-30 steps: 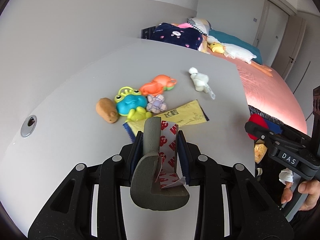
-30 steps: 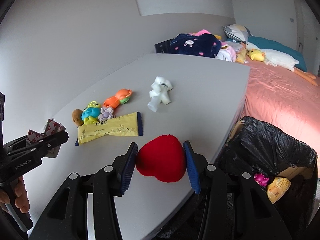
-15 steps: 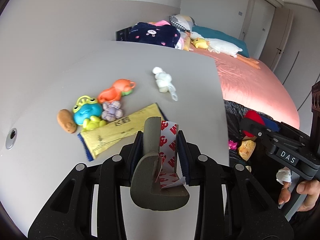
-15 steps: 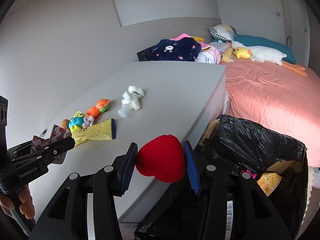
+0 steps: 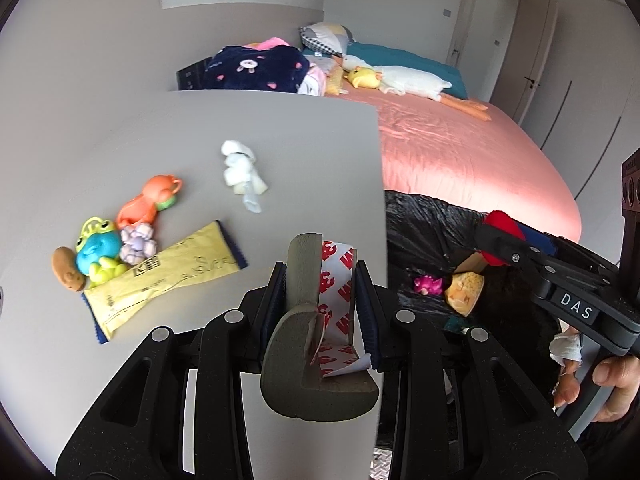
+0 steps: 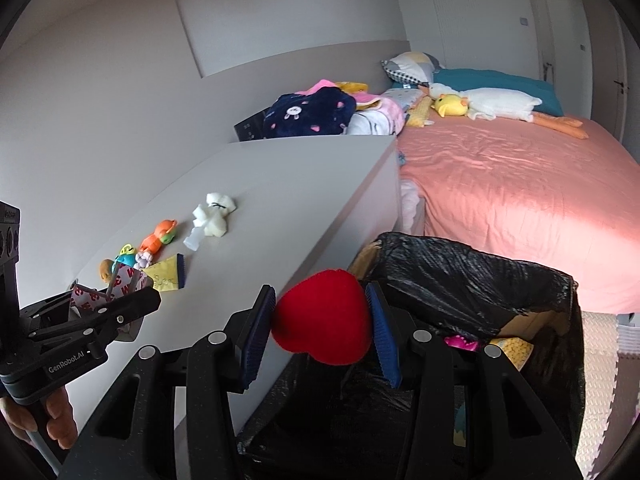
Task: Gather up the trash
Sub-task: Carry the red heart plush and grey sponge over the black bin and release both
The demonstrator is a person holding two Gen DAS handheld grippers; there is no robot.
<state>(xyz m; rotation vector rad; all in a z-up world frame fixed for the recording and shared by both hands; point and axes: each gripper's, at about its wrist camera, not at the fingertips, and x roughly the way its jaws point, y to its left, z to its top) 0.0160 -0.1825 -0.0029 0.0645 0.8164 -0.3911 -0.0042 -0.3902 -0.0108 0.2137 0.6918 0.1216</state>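
The left gripper has its fingers closed on a grey foam corner guard, an L-shaped matte piece with red-and-white printed backing paper peeling from its inner face. It is held above the near edge of the smooth grey tabletop. The right gripper has its fingers clamped on a red plush heart, rounded and fuzzy, held at the rim of the bin lined with a crinkled black bag.

On the tabletop lie a flat yellow wrapper with dark serrated ends, a crumpled white wad, and a cluster of glossy plastic toys.

The left view shows the wrapper whole; the right view shows only its end, the rest hidden by the left gripper. The right view shows the bin's open mouth and the cardboard beneath the bag.
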